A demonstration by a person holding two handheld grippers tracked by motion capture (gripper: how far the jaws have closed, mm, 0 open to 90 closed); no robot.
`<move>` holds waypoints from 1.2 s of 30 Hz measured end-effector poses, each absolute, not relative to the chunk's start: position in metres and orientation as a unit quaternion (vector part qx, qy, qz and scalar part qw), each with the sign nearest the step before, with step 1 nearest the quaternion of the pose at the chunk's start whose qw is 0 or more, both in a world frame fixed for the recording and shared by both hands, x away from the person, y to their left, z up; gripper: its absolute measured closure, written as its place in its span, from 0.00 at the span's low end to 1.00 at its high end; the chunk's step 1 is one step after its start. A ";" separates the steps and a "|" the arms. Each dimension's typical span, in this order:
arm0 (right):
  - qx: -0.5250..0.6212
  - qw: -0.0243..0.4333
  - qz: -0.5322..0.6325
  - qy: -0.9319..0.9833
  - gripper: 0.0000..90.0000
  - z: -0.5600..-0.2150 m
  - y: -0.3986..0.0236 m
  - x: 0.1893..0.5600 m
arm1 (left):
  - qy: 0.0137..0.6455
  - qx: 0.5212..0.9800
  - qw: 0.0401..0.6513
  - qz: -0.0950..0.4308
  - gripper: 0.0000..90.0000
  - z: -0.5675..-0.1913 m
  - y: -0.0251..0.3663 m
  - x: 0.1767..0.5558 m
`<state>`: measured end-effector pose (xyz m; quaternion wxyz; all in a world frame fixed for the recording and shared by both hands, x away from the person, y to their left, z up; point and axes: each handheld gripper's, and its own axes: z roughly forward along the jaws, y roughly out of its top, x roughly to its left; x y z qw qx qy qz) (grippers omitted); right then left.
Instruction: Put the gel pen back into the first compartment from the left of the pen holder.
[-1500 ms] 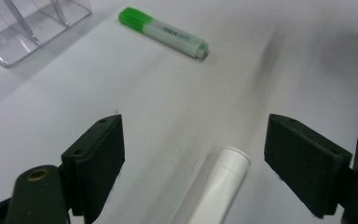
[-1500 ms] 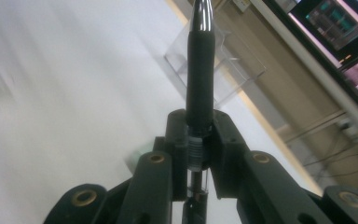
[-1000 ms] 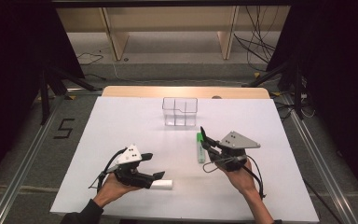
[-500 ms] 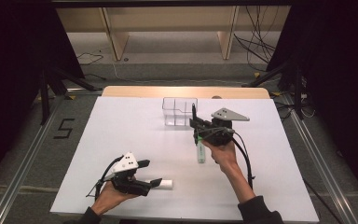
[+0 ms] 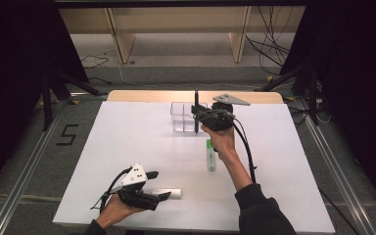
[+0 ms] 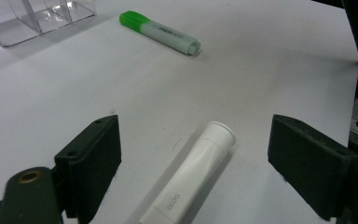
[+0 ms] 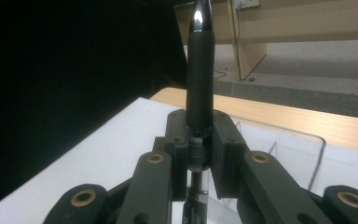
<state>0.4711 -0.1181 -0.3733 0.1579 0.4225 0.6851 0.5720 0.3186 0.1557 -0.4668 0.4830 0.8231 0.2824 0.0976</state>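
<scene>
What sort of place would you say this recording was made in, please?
Probably a lab recording station: a white table between black curtains, floor rails, loose cables, and a floor marking "5".

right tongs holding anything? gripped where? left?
Right tongs are shut on a black pen, held upright and gripped around mid-length, just below its rubber sleeve. Left tongs are open, holding nothing; a white tube lies between them.
</scene>
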 end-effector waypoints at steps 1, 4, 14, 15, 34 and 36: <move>0.423 0.161 0.571 0.684 0.88 -0.372 -0.116 0.474 | 0.283 0.823 0.482 0.096 0.18 -0.466 0.156 0.319; 0.425 0.170 0.565 0.687 0.88 -0.367 -0.109 0.484 | 0.282 0.823 0.485 0.091 0.17 -0.466 0.156 0.318; 0.437 0.178 0.555 0.685 0.88 -0.357 -0.089 0.513 | 0.282 0.822 0.487 0.089 0.17 -0.465 0.156 0.317; 0.438 0.178 0.554 0.685 0.88 -0.357 -0.087 0.516 | 0.282 0.823 0.485 0.089 0.17 -0.465 0.156 0.317; 0.456 0.199 0.520 0.695 0.88 -0.350 -0.061 0.547 | 0.281 0.823 0.484 0.093 0.17 -0.465 0.156 0.318; 0.457 0.203 0.518 0.694 0.88 -0.350 -0.059 0.550 | 0.282 0.822 0.486 0.092 0.17 -0.465 0.156 0.318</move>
